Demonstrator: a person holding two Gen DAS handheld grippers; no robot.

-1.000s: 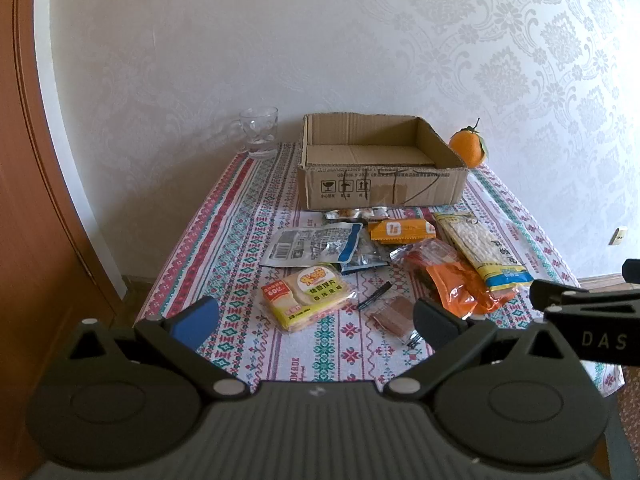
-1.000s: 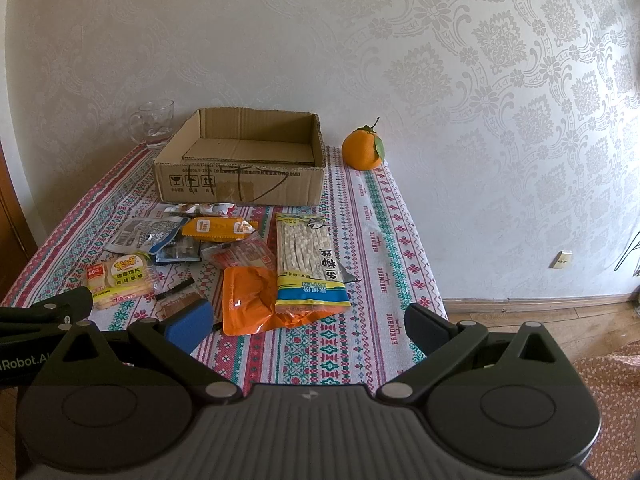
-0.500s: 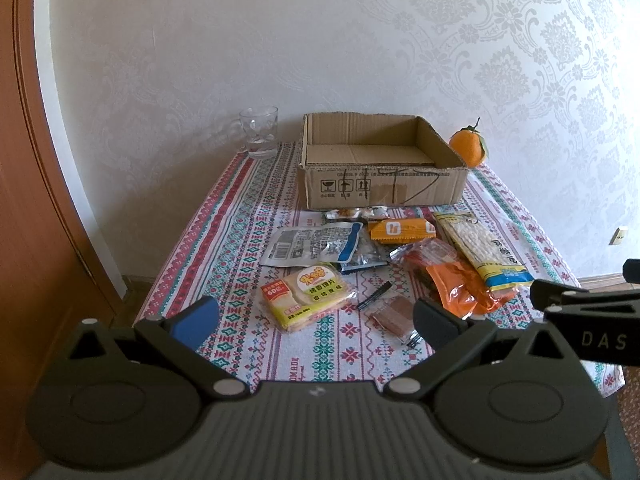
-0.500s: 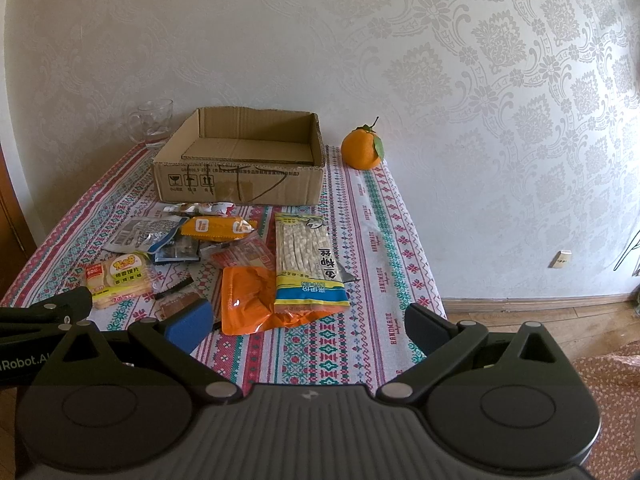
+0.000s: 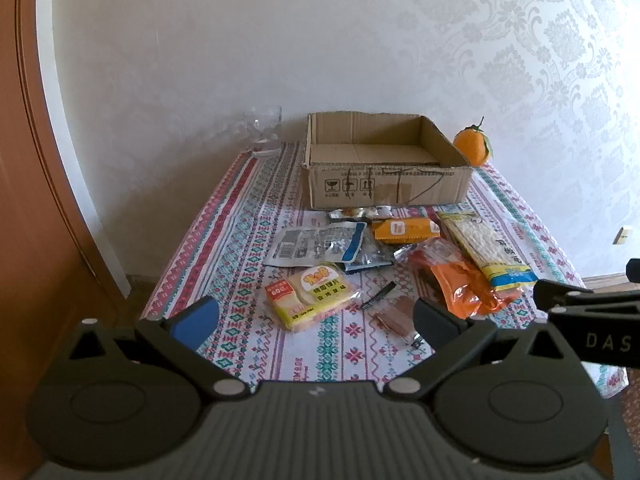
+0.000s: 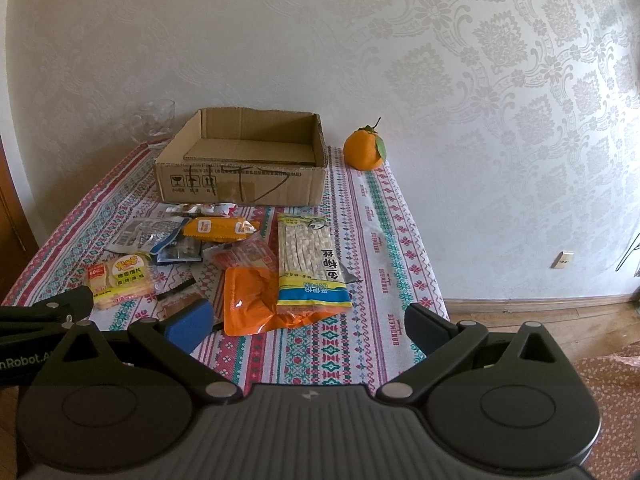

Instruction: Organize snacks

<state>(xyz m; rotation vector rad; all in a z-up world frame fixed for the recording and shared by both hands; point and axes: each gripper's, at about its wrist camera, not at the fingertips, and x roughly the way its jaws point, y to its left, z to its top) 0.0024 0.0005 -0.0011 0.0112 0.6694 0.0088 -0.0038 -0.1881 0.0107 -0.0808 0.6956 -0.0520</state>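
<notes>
Snack packets are scattered on the patterned red-green-white tablecloth (image 5: 224, 216), in front of the open brown cardboard box (image 6: 240, 176), which is seen empty and is judged the likely destination. Both tools are held back off the near table edge, nothing gripped: the left gripper (image 5: 316, 316) is spread wide, and the right gripper (image 6: 310, 324) is likewise wide apart. Counted: one long clear bag of white sticks with yellow-blue label (image 6: 310, 264); one flat glossy orange pouch (image 6: 252, 300); one yellow packet of sliced wafers (image 5: 310, 298); one silver-grey foil pouch with blue corner (image 5: 316, 244); one orange-yellow wrapped bar (image 5: 404, 230); one small brown wrapped piece (image 5: 394, 316); a few smaller crinkled wrappers close to the box front, number not clear. Also one box, one clear glass mug (image 5: 264, 134), one orange fruit with leaf (image 6: 364, 150). All packets are judged light and soft; film surfaces are likely slippery and will crumple. The stick bag is judged brittle inside, so it should be pinched at the sealed end or lightly across the middle. The orange pouch is limp, best taken by an edge seam. The wafer packet is stiffer and can be gripped across its short sides. Overlapped packets may be dragged along.
</notes>
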